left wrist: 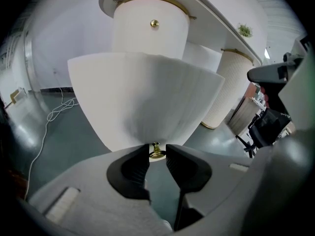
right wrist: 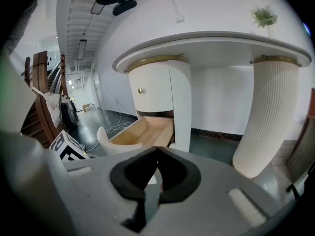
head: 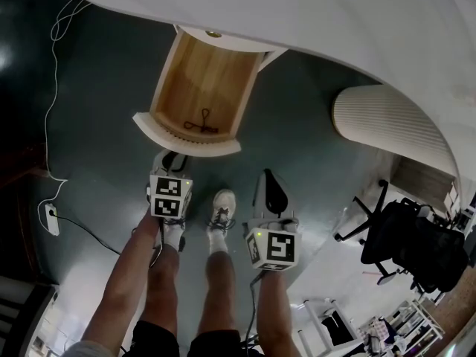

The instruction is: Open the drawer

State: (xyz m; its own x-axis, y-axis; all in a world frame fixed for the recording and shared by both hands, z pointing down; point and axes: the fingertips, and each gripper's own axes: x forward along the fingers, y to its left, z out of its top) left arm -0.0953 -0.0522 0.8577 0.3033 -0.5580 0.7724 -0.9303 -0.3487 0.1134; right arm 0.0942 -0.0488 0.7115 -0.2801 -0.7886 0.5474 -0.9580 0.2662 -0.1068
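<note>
Glossy dark floor, curved white wood-lined drawer out, left gripper clamping brass knob, right gripper closed.

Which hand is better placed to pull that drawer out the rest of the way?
Left. The left tool already grips the knob on the front of the drawer. The right tool is shut, empty and off to one side.

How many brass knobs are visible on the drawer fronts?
2. The upper knob sits on the shut upper drawer; the lower knob is on the pulled-out lower drawer, gripped by the left tongs.
</note>
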